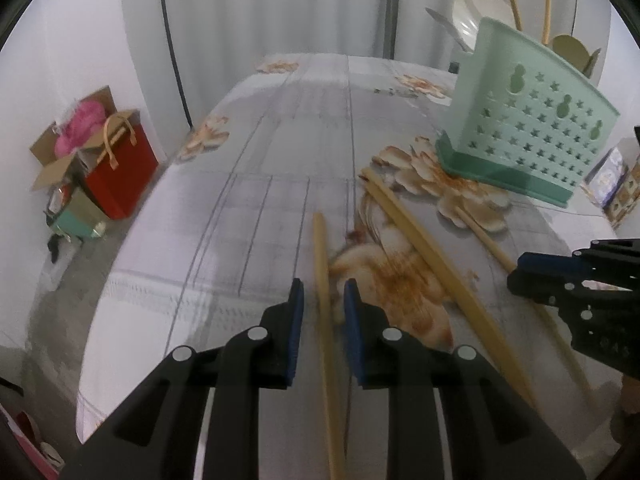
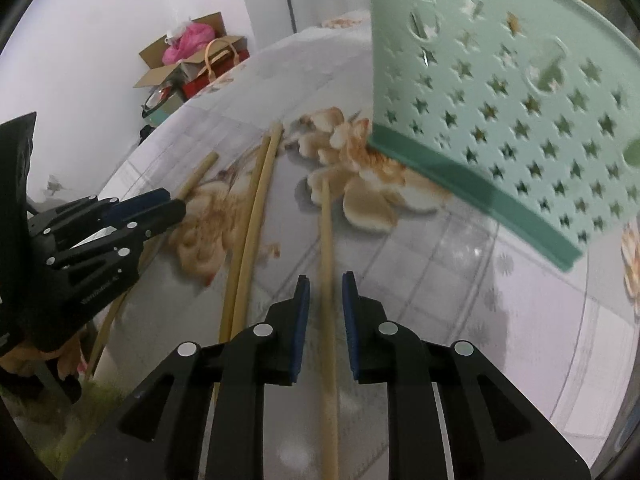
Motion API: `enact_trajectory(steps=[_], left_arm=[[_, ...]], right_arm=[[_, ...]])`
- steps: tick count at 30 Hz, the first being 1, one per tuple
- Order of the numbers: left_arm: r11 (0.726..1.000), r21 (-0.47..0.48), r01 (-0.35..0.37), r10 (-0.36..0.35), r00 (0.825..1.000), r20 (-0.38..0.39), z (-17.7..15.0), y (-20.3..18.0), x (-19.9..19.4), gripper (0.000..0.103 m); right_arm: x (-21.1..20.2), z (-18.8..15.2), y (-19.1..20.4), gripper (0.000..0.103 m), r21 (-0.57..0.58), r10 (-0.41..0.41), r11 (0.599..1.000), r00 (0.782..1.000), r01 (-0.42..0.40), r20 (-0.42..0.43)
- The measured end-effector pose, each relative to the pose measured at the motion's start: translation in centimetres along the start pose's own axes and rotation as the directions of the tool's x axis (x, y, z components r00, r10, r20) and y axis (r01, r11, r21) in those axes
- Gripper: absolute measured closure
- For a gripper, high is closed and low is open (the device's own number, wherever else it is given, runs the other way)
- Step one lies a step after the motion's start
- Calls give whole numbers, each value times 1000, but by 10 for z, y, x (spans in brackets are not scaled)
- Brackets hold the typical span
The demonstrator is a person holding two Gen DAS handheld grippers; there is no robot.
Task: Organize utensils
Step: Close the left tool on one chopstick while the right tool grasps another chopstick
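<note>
Several bamboo chopsticks lie on the flower-print tablecloth. One chopstick runs between the fingers of my left gripper, with a gap on each side, so the jaws stand open around it. Another chopstick lies the same way inside my right gripper, untouched by the blue pads. A loose pair of chopsticks rests between the two grippers. The green star-punched utensil holder stands at the far right, with spoons and chopsticks sticking out of its top. It looms close ahead of the right gripper.
The table's rounded edge drops off to the left. On the floor beyond it are a red bag and an open cardboard box. A white curtain hangs behind the table. A small printed box sits at the right edge.
</note>
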State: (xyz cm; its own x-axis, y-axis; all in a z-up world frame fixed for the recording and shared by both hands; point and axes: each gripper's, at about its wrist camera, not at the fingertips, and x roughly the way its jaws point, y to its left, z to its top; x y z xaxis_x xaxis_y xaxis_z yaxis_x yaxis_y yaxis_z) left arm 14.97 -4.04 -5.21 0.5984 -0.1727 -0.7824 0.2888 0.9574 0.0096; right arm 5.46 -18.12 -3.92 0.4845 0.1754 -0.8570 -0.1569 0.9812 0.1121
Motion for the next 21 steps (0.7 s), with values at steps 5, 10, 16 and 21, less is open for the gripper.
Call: enact_trajectory(steps=[5, 10, 16, 21], left_arm=[[1000, 5, -13, 13, 999, 36, 0, -1, 3, 86], [1000, -14, 9, -9, 1000, 10, -8, -2, -7, 95], [1000, 7, -1, 1, 1000, 0, -19, -11, -16, 95], [1000, 6, -6, 6, 1000, -7, -17, -12, -15, 95]], right_arm=[[5, 1, 3, 98, 5, -22, 1000, 1000, 22, 18], [-6, -12, -2, 98, 31, -13, 999, 1000, 13, -4], [-13, -20, -2, 98, 53, -5, 999, 1000, 5, -12], [-13, -20, -2, 98, 56, -5, 998, 1000, 6, -13]])
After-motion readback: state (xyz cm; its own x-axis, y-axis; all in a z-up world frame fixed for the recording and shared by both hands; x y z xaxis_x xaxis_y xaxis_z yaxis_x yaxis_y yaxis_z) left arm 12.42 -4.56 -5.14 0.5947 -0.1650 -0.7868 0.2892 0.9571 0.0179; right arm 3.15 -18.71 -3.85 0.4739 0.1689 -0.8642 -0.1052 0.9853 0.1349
